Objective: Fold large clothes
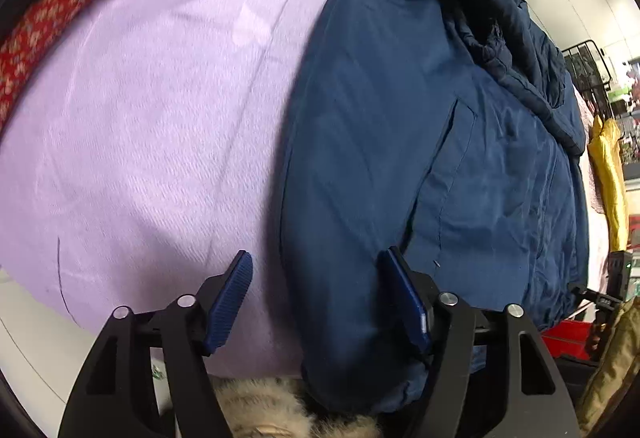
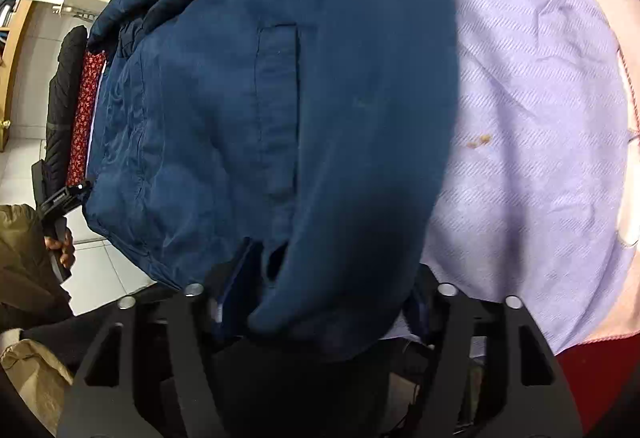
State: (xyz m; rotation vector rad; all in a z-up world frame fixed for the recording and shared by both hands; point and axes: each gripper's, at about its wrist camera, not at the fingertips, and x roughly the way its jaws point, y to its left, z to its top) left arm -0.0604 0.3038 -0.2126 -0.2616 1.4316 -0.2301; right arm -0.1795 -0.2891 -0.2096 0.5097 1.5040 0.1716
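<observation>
caught mid-grasp for a fold: navy jacket (image 1: 400,142) lay on the lilac blanket (image 1: 140,126), left gripper (image 1: 316,298) spread astride its edge, right gripper (image 2: 320,302) half-hidden around a sleeve, grip unclear; needed firm pinches next.

White tiled floor (image 2: 24,174), wooden shelving (image 2: 20,26)

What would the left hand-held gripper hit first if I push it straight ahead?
Most likely the navy jacket's left edge: the left hand-held gripper straddles that edge, with the lilac sheet beside and beneath it. Depth is unclear through the fisheye.
</observation>
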